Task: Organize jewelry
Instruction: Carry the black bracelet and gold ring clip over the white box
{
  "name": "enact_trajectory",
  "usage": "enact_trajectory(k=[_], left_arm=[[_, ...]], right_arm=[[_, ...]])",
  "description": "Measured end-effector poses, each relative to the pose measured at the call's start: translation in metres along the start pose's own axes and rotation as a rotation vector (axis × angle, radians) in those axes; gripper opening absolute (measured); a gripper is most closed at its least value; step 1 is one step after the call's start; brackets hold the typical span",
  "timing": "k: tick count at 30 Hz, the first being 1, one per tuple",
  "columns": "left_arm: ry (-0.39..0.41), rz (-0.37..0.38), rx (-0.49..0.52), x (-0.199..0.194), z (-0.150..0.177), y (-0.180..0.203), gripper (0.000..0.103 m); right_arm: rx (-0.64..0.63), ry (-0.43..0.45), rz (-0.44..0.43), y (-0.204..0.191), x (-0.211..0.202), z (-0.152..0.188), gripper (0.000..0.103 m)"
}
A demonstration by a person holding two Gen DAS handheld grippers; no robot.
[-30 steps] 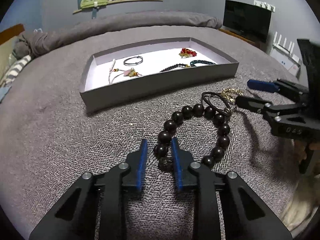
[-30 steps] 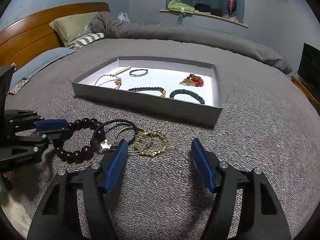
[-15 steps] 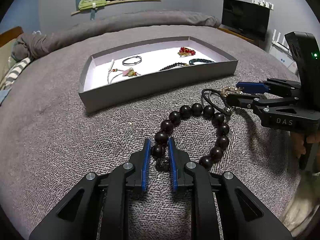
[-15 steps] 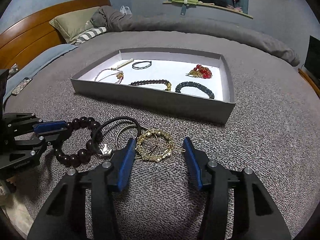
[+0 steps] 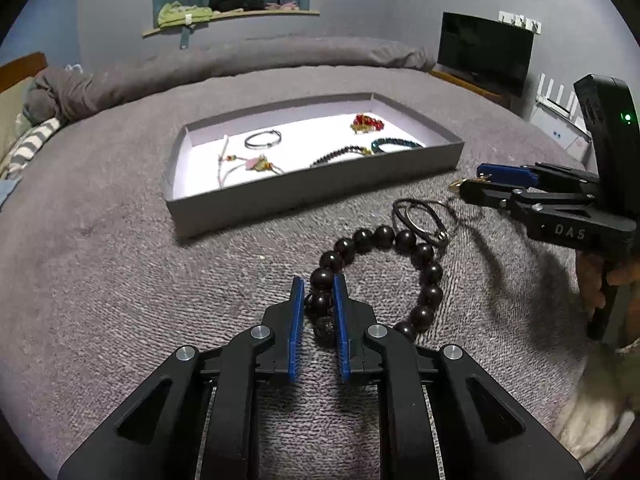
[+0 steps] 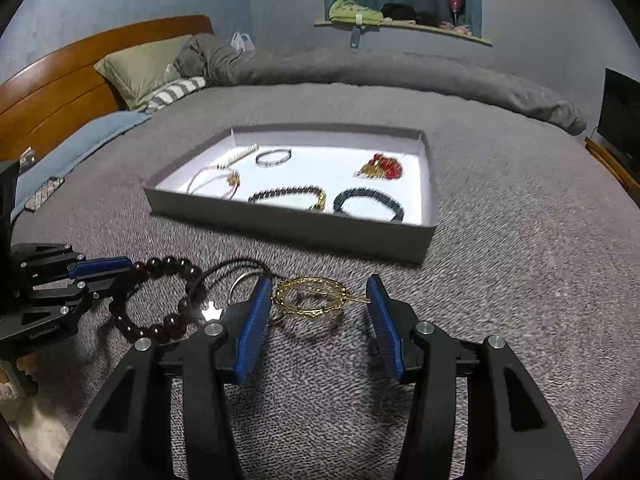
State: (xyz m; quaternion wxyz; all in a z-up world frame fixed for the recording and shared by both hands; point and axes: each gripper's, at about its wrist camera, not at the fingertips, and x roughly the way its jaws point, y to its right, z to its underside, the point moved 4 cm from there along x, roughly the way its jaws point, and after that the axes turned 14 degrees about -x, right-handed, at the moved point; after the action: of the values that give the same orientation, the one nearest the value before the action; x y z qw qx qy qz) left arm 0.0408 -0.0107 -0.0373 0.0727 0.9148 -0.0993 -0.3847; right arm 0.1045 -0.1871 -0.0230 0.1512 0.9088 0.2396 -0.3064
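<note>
While the left tongs (image 5: 318, 292) are pinched narrow on two dark beads of the large beaded bracelet (image 5: 424, 256), that bracelet lies in a loop on the grey bed cover (image 5: 120, 300), its far side touching a black cord ring (image 5: 416, 216) and a thin metal hoop. The right tongs (image 6: 318, 300) stand wide, their blue pads on either side of the gold hoop (image 6: 310, 296), which rests on the cover without being gripped. Beyond both sits the shallow grey tray (image 6: 288, 228), holding a red cluster (image 6: 382, 166), two dark bead bracelets, a pale cord piece and a small bangle.
</note>
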Motion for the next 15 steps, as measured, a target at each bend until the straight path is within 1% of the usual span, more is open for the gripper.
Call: enact_trajectory(k=[8,13,15], left_arm=[[0.042,0.004,-0.037,-0.013,-0.012,-0.009,0.015],[0.08,0.005,-0.039,-0.025,-0.023,-0.008,0.015],[0.083,0.005,-0.039,-0.028,-0.026,-0.008,0.015]], right_arm=[[0.013,0.021,0.009,0.004,-0.006,-0.005,0.049],[0.008,0.029,0.01,0.002,-0.008,-0.01,0.049],[0.012,0.033,0.009,0.003,-0.008,-0.013,0.049]])
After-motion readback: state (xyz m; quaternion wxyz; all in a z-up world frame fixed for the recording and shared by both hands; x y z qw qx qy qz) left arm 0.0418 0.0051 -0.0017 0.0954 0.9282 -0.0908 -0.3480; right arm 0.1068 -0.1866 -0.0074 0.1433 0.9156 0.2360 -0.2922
